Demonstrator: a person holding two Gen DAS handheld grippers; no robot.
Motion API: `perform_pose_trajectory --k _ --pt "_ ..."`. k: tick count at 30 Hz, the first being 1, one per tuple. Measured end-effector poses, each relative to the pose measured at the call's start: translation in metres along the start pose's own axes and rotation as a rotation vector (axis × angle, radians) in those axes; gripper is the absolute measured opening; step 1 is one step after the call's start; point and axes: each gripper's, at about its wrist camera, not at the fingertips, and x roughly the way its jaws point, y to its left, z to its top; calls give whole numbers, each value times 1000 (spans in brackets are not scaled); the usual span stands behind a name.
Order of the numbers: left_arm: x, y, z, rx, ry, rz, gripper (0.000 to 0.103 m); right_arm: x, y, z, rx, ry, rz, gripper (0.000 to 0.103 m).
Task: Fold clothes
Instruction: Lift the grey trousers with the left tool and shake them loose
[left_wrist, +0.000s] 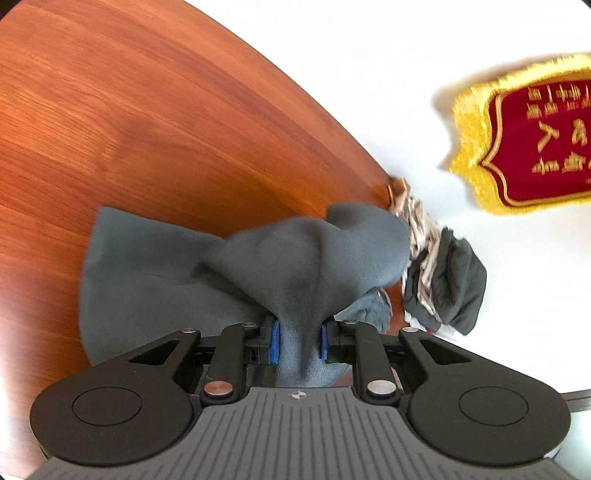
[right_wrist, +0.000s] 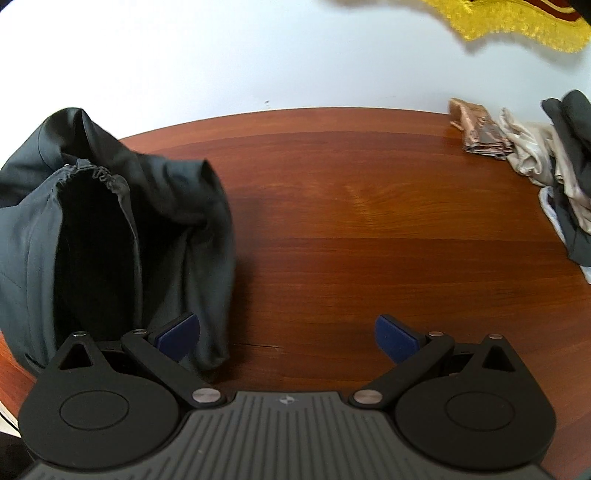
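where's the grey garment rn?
Grey garment hangs pinched in the left gripper over the table; right wrist view shows it at left.

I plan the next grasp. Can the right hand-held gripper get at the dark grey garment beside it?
Probably yes. The right hand-held gripper is open and holds nothing, and the dark grey garment hangs just beside its left finger, with nothing between.
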Motion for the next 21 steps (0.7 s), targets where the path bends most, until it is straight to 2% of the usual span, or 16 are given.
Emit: perform_pose_trajectory --k 7,11,18,21 --pt "-40 62 47 -4 -1 -13 22 13 75 -2 73 -3 -5 102" --pt "-54 88 76 18 -6 -15 23 24 110 -7 91 3 -37 102" --pt "-59 107 104 67 -32 57 27 43 154 -17 133 28 -64 102" --pt "-63 105 105 105 -41 62 33 51 167 -20 133 41 -64 102"
